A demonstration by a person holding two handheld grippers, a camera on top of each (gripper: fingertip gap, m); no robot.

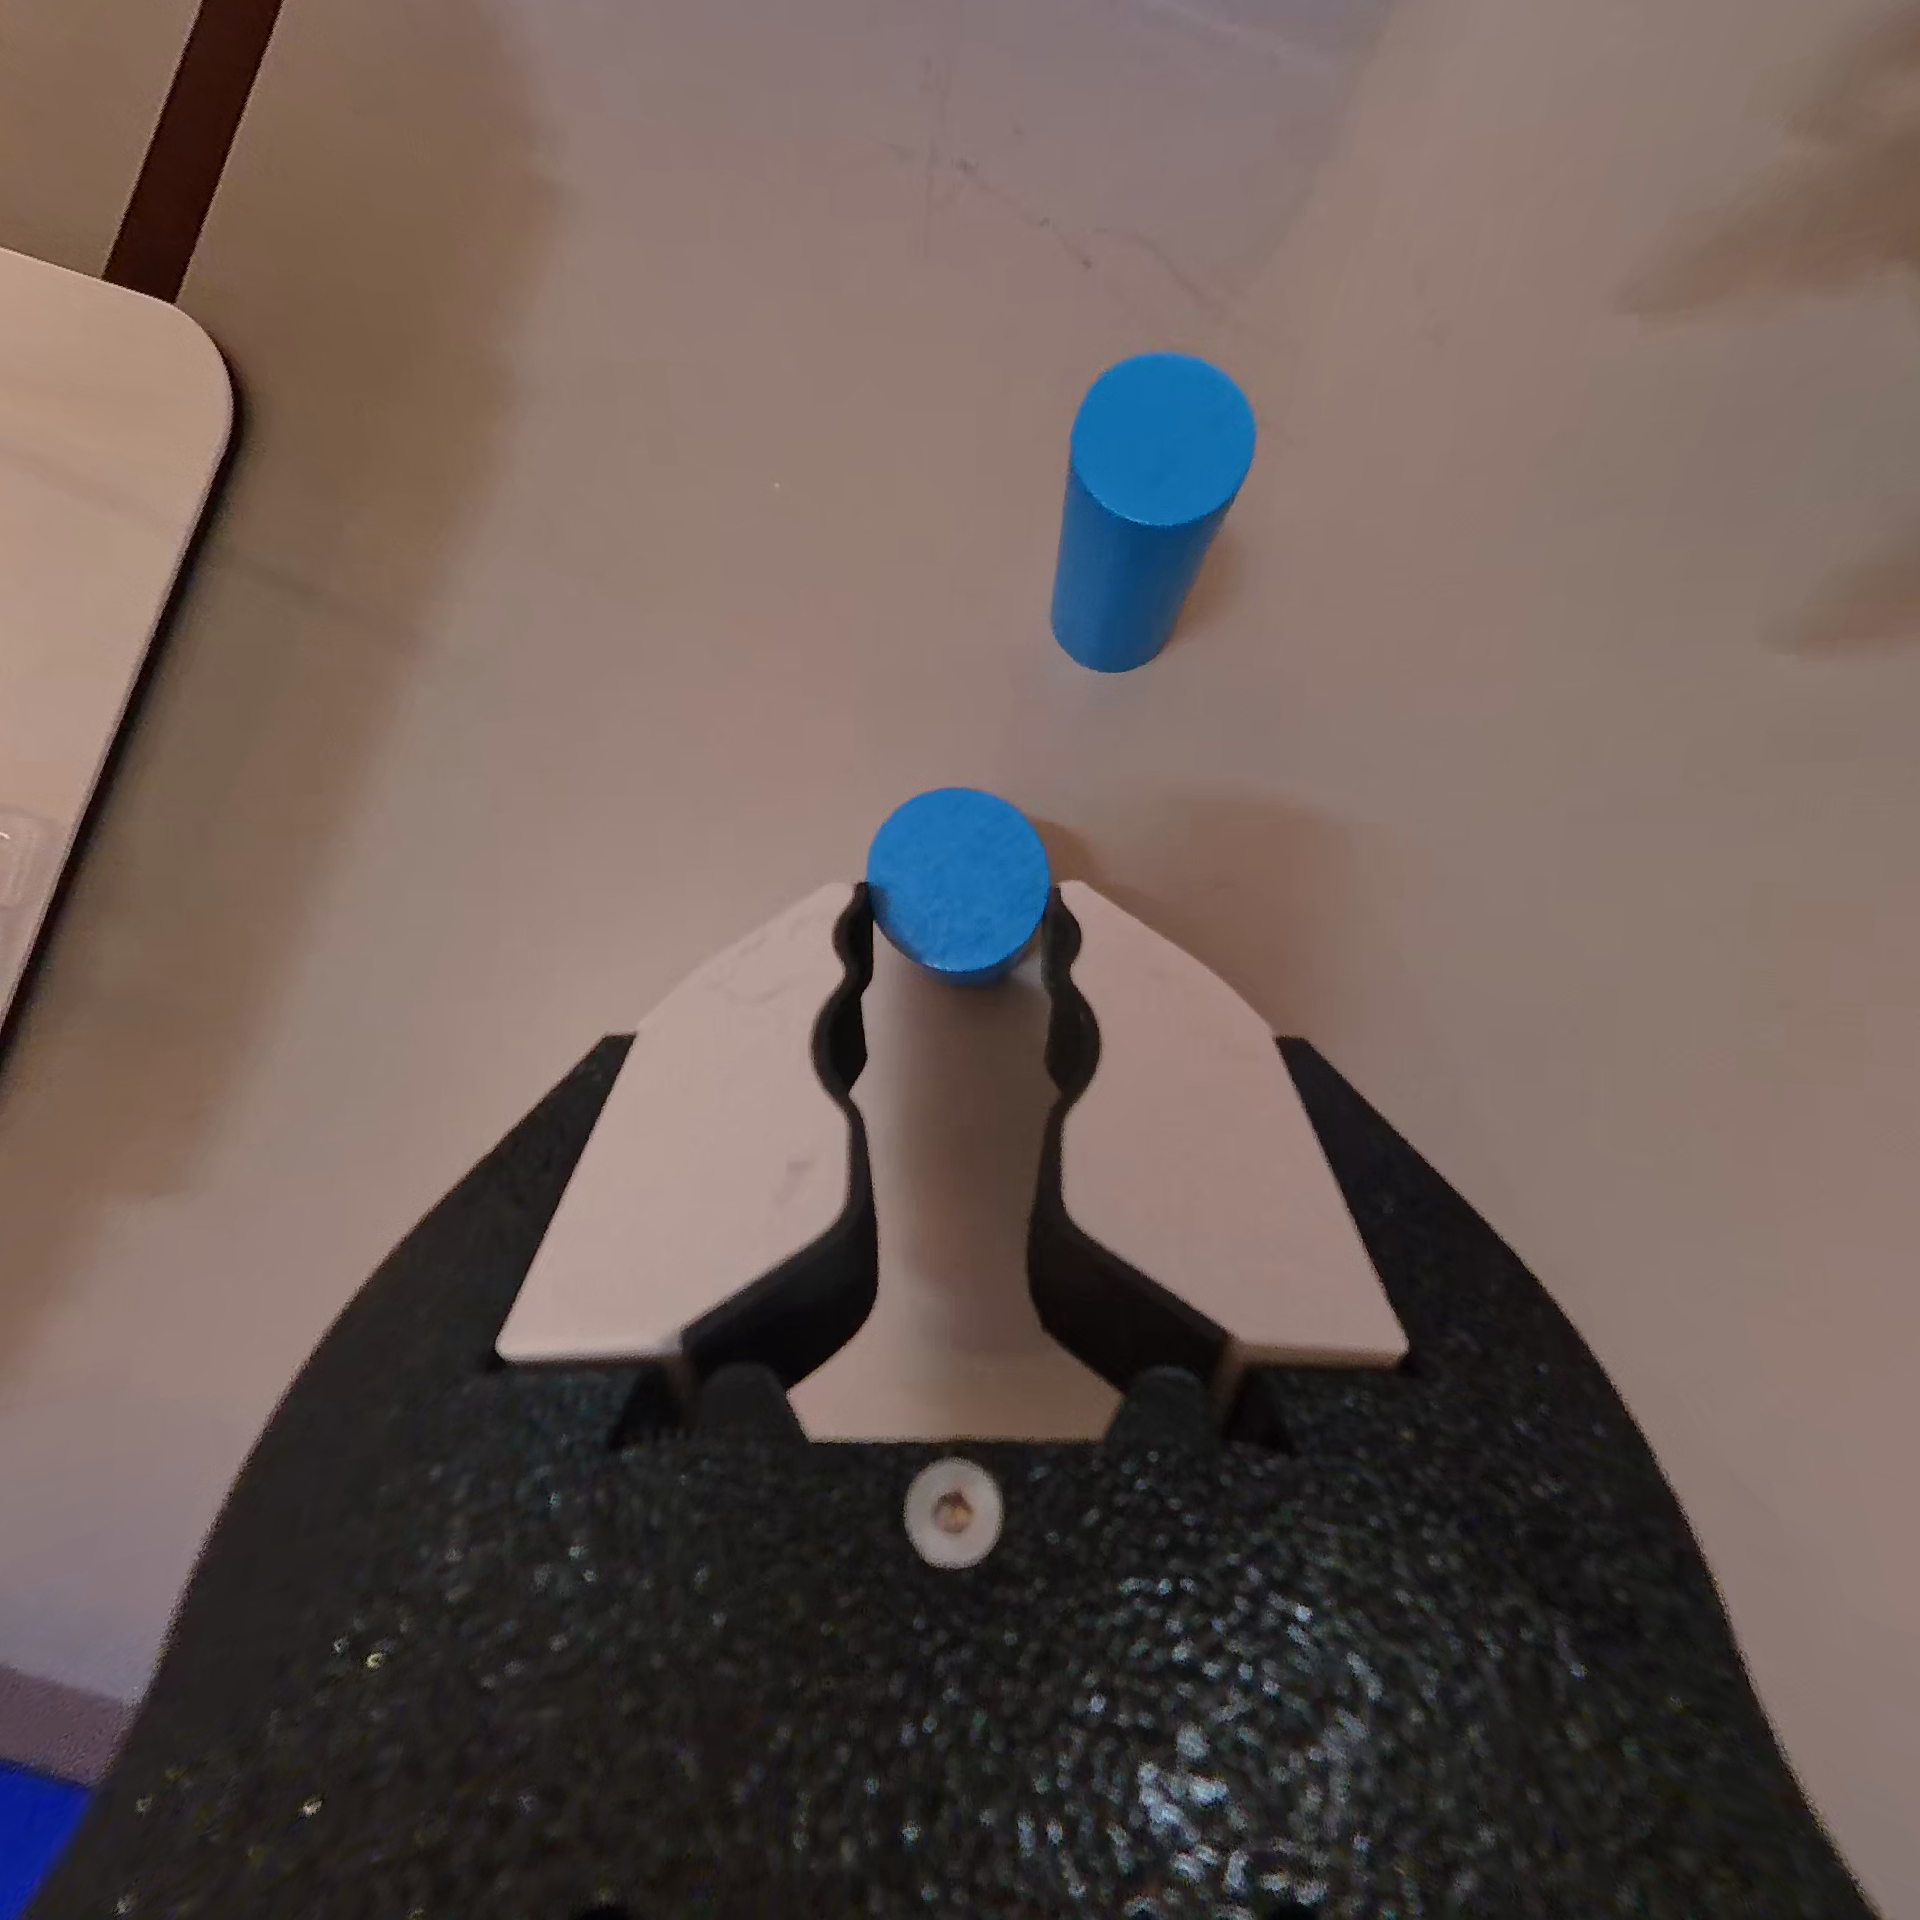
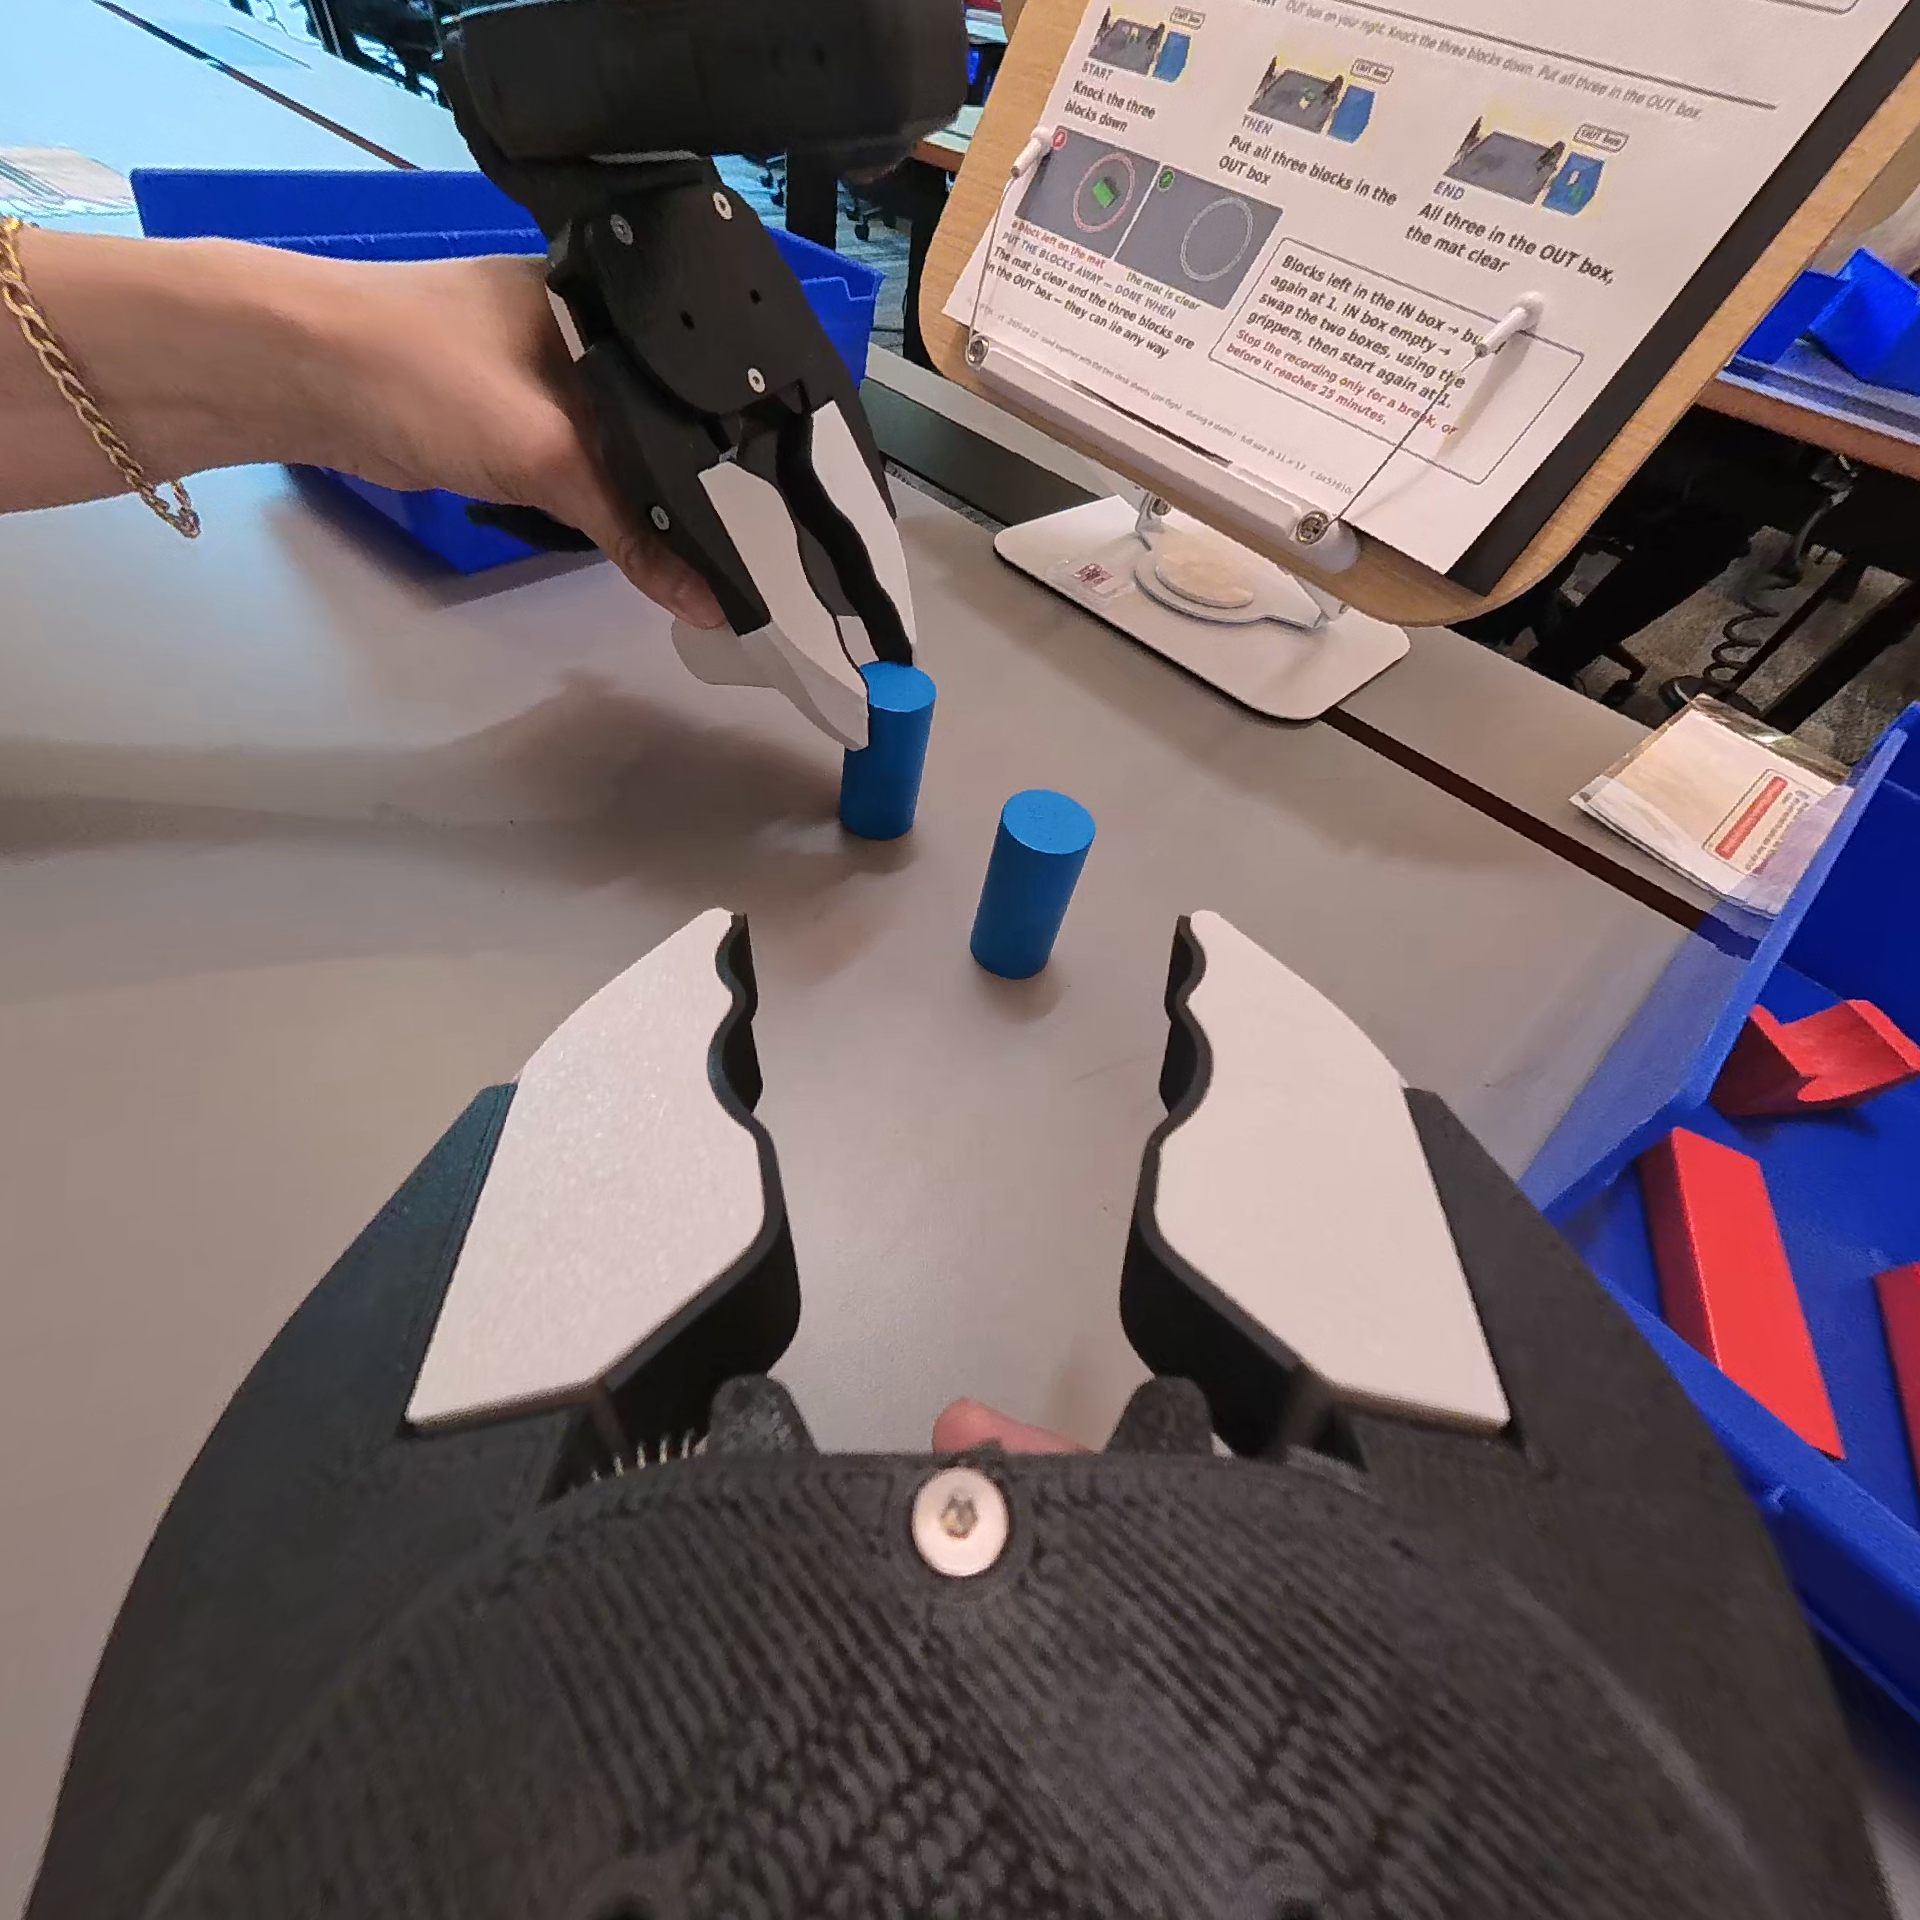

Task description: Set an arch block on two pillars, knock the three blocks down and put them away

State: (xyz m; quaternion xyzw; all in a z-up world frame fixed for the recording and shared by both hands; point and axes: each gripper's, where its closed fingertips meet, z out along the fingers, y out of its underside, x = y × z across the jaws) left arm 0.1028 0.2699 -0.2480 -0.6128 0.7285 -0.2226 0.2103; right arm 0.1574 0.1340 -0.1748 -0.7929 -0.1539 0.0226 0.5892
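Two blue cylinders stand upright on the grey table. My left gripper [image 1: 956, 894] points down from above and is shut on the top end of the nearer cylinder [image 1: 956, 883]; its base rests on the table. The right wrist view shows this too: the left gripper [image 2: 878, 686] pinches the top of that cylinder [image 2: 883, 769]. The second cylinder [image 1: 1153, 509] stands free a short way beyond it. My right gripper [image 2: 961, 935] is open and empty, low over the table, with the free cylinder [image 2: 1029, 883] just past its fingertips, slightly right of centre.
A blue bin [image 2: 1621, 1091] at the right holds red blocks [image 2: 1735, 1288]. Another blue bin [image 2: 416, 218] sits at the back left behind the person's hand [image 2: 416, 384]. A stand with a printed sheet [image 2: 1351, 260] on a white base [image 2: 1195, 613] stands behind the cylinders. A plastic packet [image 2: 1725, 810] lies at the right. Spacing between my two grippers at the tips: around 15 cm.
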